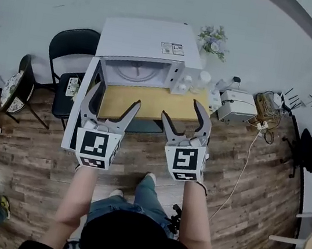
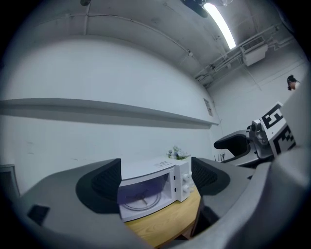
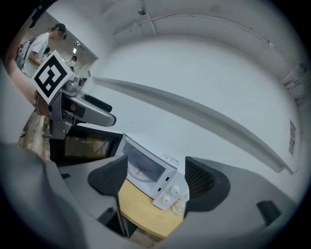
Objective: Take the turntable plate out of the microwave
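Closest to the head camera, a person's bare forearms (image 1: 77, 196) run forward to two grippers held side by side above the wooden floor (image 1: 34, 149). At far left stands a black chair (image 1: 72, 49). Just right of it the microwave's door (image 1: 78, 109) is swung wide open.

The left gripper (image 1: 115, 98) hovers beside that door with its jaws spread wide. Nothing sits between them and they touch nothing. Its own view looks out between the ribbed pads (image 2: 99, 187) at the microwave (image 1: 148, 46), which is well apart from it. The microwave is white and sits at the back of a wooden table (image 1: 148, 99), with its cavity facing the person. The turntable plate (image 1: 138, 72) lies flat on the cavity floor, clear and round, and neither gripper reaches it.

The right gripper (image 1: 180, 110) is level with the left one, near the table's front edge. Its jaws are equally far apart and hold nothing. From its own view the cavity and control knobs show in the gap between the pads.

A few small pale containers (image 1: 201, 80) stand just right of the microwave. A bunch of flowers (image 1: 213, 40) is behind them by the wall. Farther right, a white box (image 1: 236, 106) sits beside a tangle of cables (image 1: 267, 106).
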`<action>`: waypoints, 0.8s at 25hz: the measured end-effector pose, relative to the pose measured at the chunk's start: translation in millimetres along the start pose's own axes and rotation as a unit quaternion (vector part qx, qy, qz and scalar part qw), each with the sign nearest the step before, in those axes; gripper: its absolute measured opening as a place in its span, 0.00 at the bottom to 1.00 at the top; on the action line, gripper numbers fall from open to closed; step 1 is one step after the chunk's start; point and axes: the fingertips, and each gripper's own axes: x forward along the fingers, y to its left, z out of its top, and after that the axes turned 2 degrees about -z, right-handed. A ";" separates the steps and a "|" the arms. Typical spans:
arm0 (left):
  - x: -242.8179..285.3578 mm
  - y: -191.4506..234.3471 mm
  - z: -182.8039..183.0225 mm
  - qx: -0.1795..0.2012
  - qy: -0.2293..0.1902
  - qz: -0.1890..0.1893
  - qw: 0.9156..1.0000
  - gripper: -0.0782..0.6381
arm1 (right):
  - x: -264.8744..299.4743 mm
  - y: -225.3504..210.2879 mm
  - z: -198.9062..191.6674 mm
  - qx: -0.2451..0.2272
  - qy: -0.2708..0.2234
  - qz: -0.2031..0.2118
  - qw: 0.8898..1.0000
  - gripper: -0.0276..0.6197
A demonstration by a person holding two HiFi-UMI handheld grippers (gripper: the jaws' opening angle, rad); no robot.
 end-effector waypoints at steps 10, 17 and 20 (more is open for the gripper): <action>64.0 24.9 -49.7 -0.024 0.060 0.103 0.993 0.72 | 90.0 -28.6 -35.7 0.022 -0.020 0.118 0.993 0.60; 81.0 31.8 -87.1 -0.043 0.100 0.143 0.984 0.72 | 123.2 -18.1 -64.6 0.060 -0.010 0.185 0.981 0.60; 88.0 31.4 -106.0 -0.055 0.121 0.142 0.981 0.72 | 134.3 -8.7 -75.2 0.077 0.000 0.203 0.976 0.60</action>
